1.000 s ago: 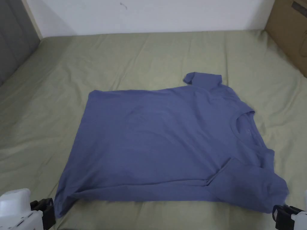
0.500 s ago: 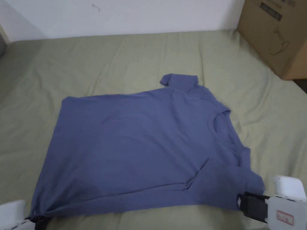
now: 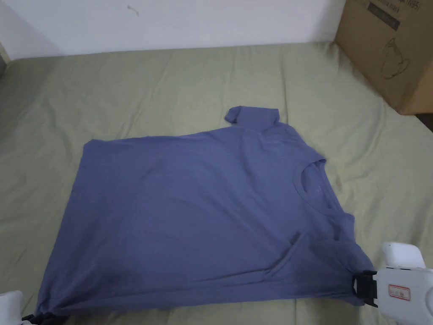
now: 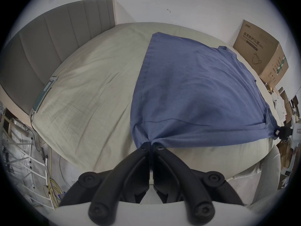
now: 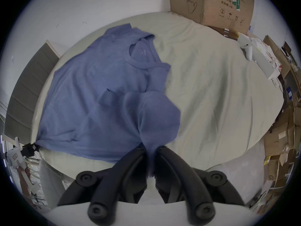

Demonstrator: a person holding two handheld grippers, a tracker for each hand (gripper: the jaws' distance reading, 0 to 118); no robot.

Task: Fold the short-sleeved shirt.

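The blue short-sleeved cotton shirt [image 3: 190, 211] lies spread on the pale green bedsheet [image 3: 169, 80], hem toward the left, collar toward the right. The left gripper [image 4: 151, 145] pinches the near hem corner; the right gripper [image 5: 151, 148] pinches the near sleeve. A printed brown cardboard box [image 3: 389, 50] stands at the far right against the white wall [image 3: 190, 21].
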